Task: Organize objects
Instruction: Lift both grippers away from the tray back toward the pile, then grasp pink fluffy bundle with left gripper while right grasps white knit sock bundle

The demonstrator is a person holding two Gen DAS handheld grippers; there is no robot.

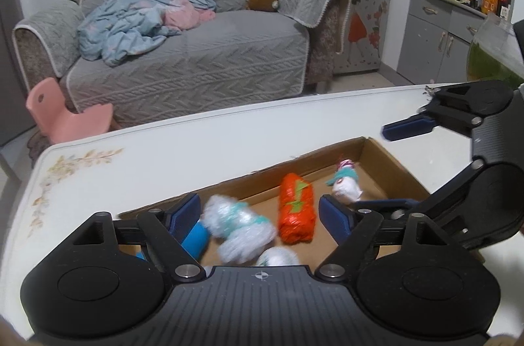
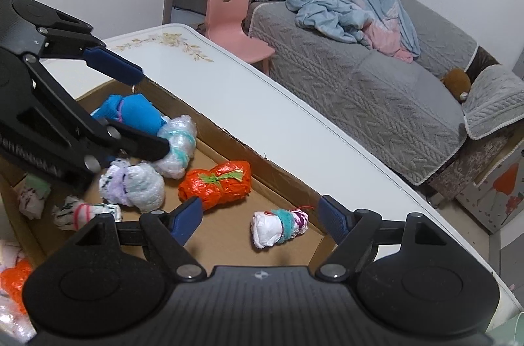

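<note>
A shallow cardboard box (image 1: pixel 389 162) (image 2: pixel 229 136) on the white table holds several tied bundles: an orange one (image 1: pixel 296 211) (image 2: pixel 216 182), a blue one (image 2: pixel 134 112), a white one with teal tie (image 1: pixel 239 221) (image 2: pixel 177 149), a white-purple one (image 2: pixel 134 187), and a small white one with teal band (image 1: pixel 344 184) (image 2: pixel 278 225). My left gripper (image 1: pixel 260 213) is open over the box, above the white-teal bundle, which is blurred. My right gripper (image 2: pixel 260 215) is open and empty above the box's near corner. Each gripper shows in the other's view.
The white table (image 1: pixel 163 149) (image 2: pixel 262 97) has a floral-printed corner. A grey sofa (image 1: pixel 196 51) with a blue blanket and a pink child's chair (image 2: pixel 232 22) stand beyond it. More bundles (image 2: pixel 16 280) lie outside the box at left. A cabinet (image 1: pixel 442 35) stands at right.
</note>
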